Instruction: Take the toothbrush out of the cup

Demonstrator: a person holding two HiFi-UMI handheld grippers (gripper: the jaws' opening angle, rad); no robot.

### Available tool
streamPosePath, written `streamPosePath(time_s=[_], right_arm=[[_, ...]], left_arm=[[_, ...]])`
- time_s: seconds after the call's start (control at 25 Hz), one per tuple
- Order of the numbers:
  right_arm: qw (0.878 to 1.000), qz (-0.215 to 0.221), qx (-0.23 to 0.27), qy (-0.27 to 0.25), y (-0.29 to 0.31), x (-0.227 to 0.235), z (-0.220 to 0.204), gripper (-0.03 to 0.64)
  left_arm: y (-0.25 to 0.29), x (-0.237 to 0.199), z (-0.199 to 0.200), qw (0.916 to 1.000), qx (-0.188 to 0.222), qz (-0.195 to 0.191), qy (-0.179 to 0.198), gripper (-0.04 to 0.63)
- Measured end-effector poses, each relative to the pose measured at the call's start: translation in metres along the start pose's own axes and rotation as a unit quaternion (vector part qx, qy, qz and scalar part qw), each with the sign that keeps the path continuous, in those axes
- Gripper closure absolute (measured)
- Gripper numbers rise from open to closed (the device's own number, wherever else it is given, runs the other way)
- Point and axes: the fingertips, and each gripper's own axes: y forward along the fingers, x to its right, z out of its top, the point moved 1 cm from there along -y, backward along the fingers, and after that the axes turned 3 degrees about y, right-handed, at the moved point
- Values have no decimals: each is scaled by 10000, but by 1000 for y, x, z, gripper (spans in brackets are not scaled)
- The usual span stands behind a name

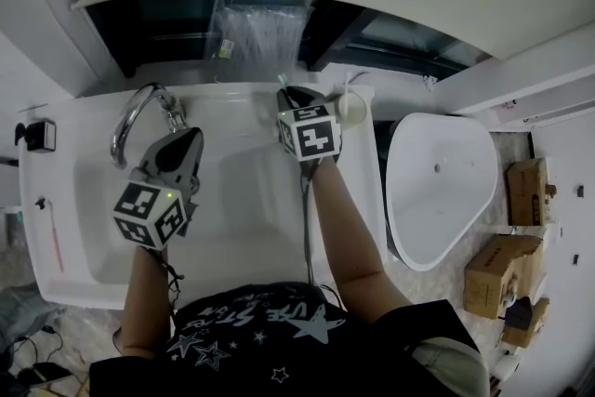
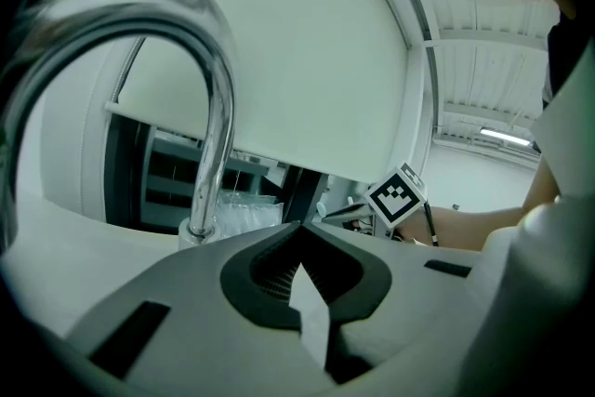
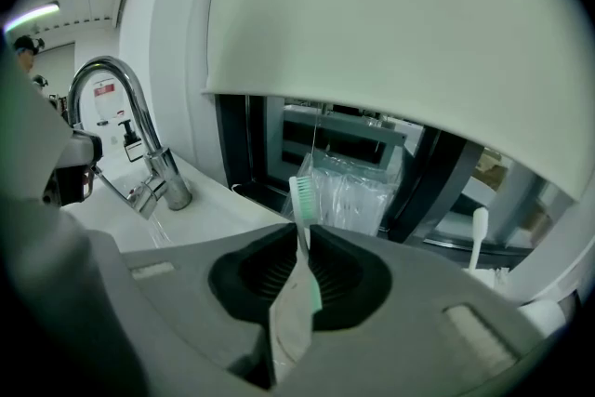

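Note:
A toothbrush point(image 3: 302, 198) with green bristles stands upright between the jaws of my right gripper point(image 3: 305, 231), which is shut on its thin neck. In the head view that gripper point(image 1: 287, 94) hovers at the back rim of the sink, with the green brush head point(image 1: 282, 81) poking out beyond it. The pale cup point(image 1: 351, 109) stands just to its right on the ledge. A second, white toothbrush point(image 3: 478, 232) stands at the right. My left gripper point(image 1: 190, 138) is shut and empty beside the faucet point(image 1: 136, 112); its tips point(image 2: 299, 224) meet.
A white sink basin point(image 1: 242, 237) lies under both grippers, and the chrome faucet point(image 2: 214, 107) arches close to the left gripper. A clear plastic bag point(image 1: 256, 33) sits behind the sink. A white tub point(image 1: 437, 181) and cardboard boxes point(image 1: 497, 270) are at the right.

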Motion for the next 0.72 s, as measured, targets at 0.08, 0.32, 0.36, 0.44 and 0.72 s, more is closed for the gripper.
streamPosePath(time_s=[0.08,0.32,0.36,0.44,0.72], right_arm=[[10000,-26,0,-54,0,1,0,580],[9997,23,229,16,-13,1,9,600],[9996,31,281,36,-16,0,11,600],[9991,33,410,45,-24,0,16,600],[9952,51,981,-59,-66,0,44,600]], left_arm=[[0,1,0,10000,1,6,-2,589],[-4,3,3,10000,16,66,31,589],[-5,3,5,10000,27,77,44,589],[-9,7,7,9999,51,87,78,589],[-26,31,22,9995,191,126,216,589]])
